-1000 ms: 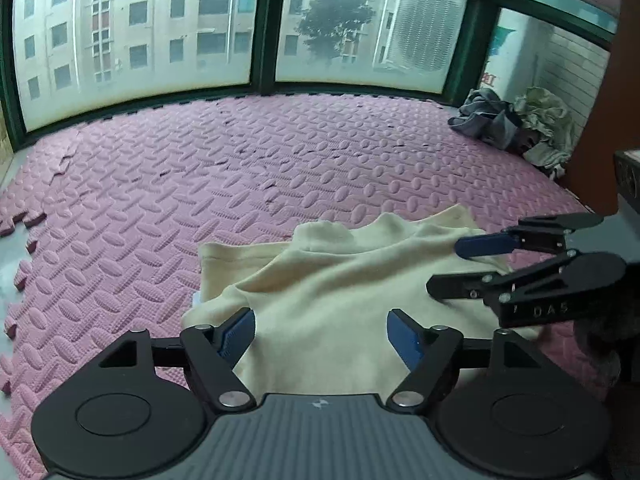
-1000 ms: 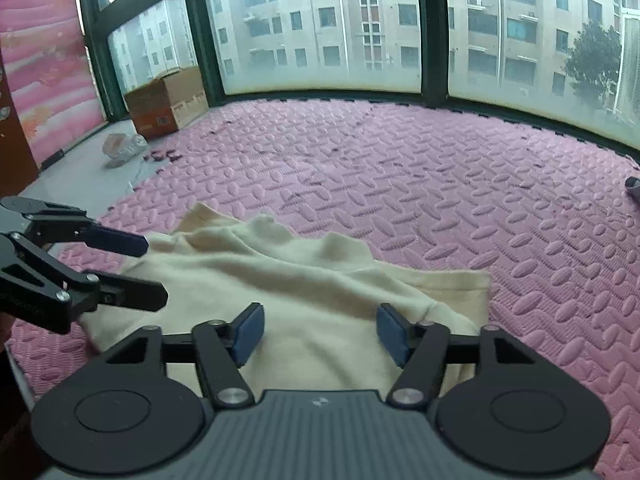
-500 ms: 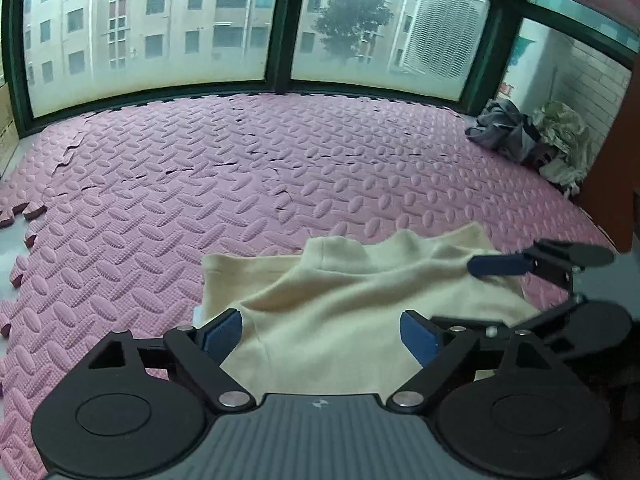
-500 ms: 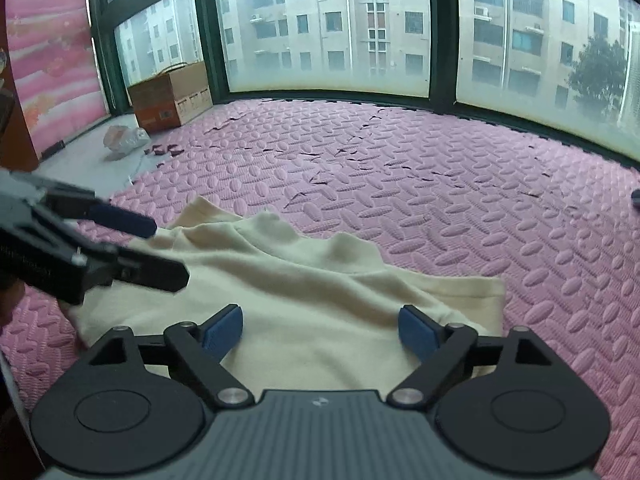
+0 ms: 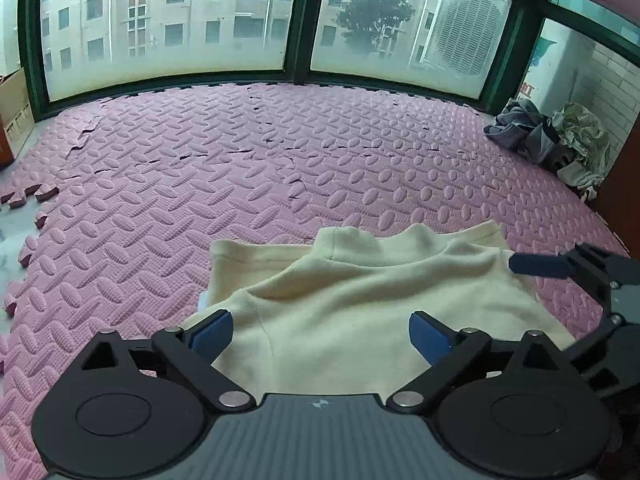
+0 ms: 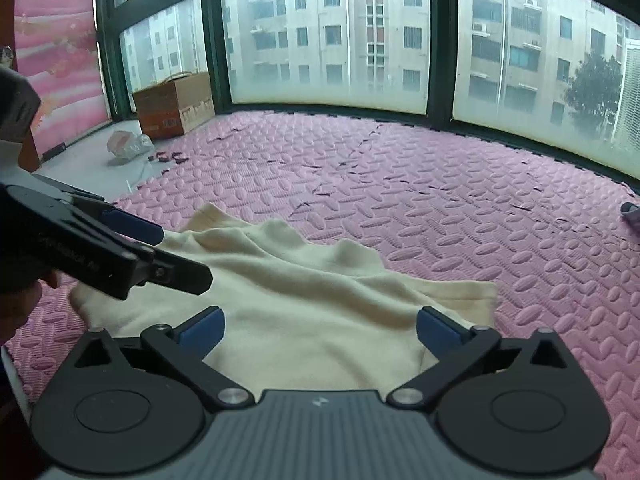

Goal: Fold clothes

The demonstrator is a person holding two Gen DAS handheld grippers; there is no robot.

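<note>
On a pink foam mat (image 5: 168, 184), both grippers, left gripper (image 5: 320, 330) and right gripper (image 6: 318, 328), have just spread wide over a cream sweater (image 5: 360, 304), gripping nothing

Left tool (image 5: 320, 334), right tool (image 6: 318, 330): black linkages, blue pads, silver pivots; side lettering illegible.

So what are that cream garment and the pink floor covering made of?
The cream garment looks like soft fleece or brushed knit: matte, slightly fuzzy, draping in rounded folds. The pink floor covering seems to be foam puzzle mat: embossed leaf pattern, interlocking toothed edges.
</note>
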